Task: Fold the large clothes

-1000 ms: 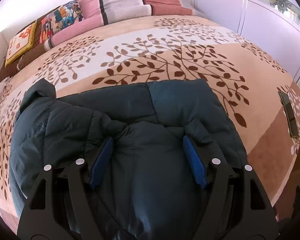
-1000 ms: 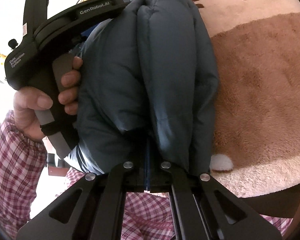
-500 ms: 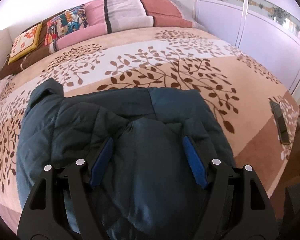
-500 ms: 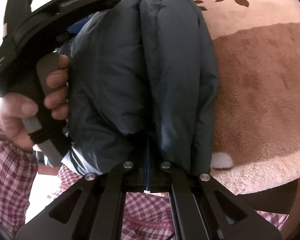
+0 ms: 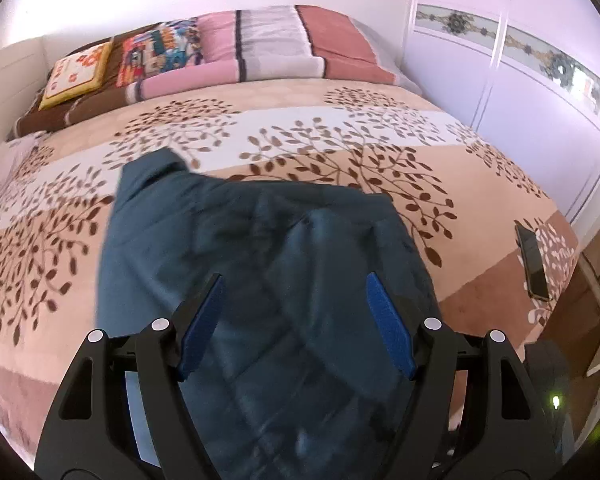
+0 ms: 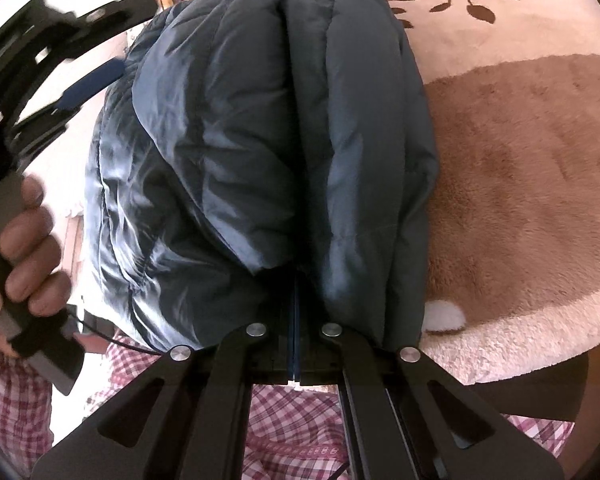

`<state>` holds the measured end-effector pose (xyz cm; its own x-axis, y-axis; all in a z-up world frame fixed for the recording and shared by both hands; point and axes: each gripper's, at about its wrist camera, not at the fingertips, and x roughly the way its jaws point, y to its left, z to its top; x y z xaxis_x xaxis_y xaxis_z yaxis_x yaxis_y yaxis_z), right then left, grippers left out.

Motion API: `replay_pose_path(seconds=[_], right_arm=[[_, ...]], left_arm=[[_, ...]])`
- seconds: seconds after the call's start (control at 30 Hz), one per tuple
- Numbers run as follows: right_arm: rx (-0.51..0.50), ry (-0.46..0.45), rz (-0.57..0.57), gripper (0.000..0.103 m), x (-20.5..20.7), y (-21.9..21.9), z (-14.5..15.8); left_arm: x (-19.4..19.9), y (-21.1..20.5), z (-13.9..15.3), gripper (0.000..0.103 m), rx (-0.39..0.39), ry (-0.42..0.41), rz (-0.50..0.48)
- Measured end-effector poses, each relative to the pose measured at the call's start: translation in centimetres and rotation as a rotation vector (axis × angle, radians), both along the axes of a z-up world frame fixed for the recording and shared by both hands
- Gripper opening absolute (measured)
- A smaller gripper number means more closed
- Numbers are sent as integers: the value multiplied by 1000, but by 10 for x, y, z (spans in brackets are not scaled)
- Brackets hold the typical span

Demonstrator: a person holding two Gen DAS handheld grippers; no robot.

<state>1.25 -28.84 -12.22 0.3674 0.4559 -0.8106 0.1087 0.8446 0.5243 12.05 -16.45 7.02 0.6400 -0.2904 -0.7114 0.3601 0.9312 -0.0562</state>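
Note:
A dark teal puffer jacket (image 5: 260, 240) lies folded on the bed, its near edge bunched toward me. My left gripper (image 5: 296, 316) is open above the jacket, blue pads wide apart, nothing between them. My right gripper (image 6: 296, 280) is shut on the jacket's (image 6: 260, 120) thick folded near edge, with quilted layers bulging on both sides of the closed fingers. The left gripper (image 6: 72, 60) and the hand holding it show at the left of the right wrist view.
The bed has a beige blanket (image 5: 340, 140) with brown leaf prints. Pillows and cushions (image 5: 260, 48) lie at the head. A dark phone (image 5: 534, 264) lies near the bed's right edge. White wardrobe doors (image 5: 520, 100) stand on the right.
My left gripper has lifted and pulled back from the jacket, so more of the bed shows. The right gripper stays shut on the jacket's edge.

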Motion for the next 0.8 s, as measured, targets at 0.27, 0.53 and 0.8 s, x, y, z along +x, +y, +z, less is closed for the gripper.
replay_pose_path(seconds=[0.27, 0.53, 0.8], right_arm=[[-17, 18, -18, 0, 3, 10, 6], [-60, -18, -55, 1, -3, 17, 37], [-263, -139, -123, 2, -8, 29, 78]], left_arm=[[-41, 57, 4, 72, 16, 1, 56], [-81, 115, -15, 72, -11, 79, 113], [-104, 143, -47, 69, -53, 169, 115]])
